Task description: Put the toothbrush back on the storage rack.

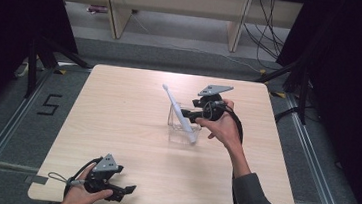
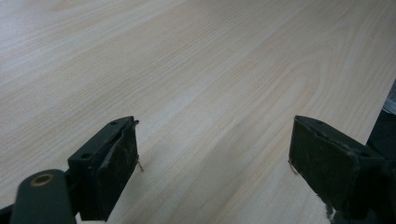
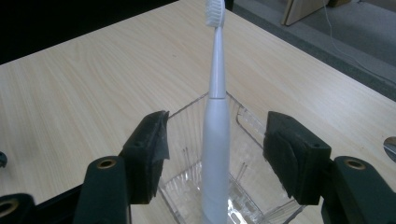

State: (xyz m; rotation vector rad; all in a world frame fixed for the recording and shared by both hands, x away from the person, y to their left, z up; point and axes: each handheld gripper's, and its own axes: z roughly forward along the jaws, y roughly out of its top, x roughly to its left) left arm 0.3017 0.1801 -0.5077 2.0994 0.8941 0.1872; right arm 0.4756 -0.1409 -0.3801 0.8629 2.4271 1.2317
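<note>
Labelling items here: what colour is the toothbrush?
White all over, toothbrush best seen in the right gripper view.

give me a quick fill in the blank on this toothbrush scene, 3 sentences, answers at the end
1. The white electric toothbrush stands in a clear ____ container.
2. Its bristle head points ____.
3. The right gripper has its jaws apart on either side of the toothbrush, while the left gripper is open over the bare wooden ____.

Missing words: plastic; up; table
</note>
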